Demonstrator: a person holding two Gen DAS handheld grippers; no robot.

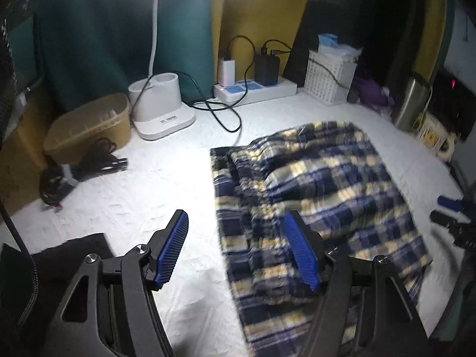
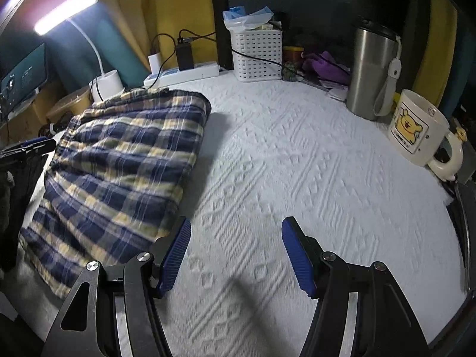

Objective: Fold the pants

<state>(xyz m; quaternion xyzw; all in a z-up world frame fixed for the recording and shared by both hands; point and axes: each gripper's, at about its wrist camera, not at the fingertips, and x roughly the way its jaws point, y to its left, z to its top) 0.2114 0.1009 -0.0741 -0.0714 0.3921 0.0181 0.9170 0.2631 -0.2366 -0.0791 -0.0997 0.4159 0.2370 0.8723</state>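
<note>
The blue, black and yellow plaid pants [image 1: 321, 190] lie folded in a thick bundle on the white textured cloth; in the right wrist view the pants [image 2: 119, 160] fill the left side. My left gripper [image 1: 235, 223] hovers open over the bundle's left edge, its right pad above the fabric and its left pad above bare cloth, nothing between them. My right gripper [image 2: 236, 229] stands open just right of the bundle, over bare cloth, holding nothing. Its tips show at the right edge of the left wrist view as the right gripper [image 1: 446, 208].
Along the back stand a white lamp base [image 1: 162, 104], a power strip [image 1: 255, 89] with chargers and cables, and a white basket [image 2: 257, 55]. A steel tumbler [image 2: 372, 71] and a bear mug [image 2: 419, 131] stand at the right. A tan box [image 1: 89, 125] and black cables [image 1: 83, 166] lie left.
</note>
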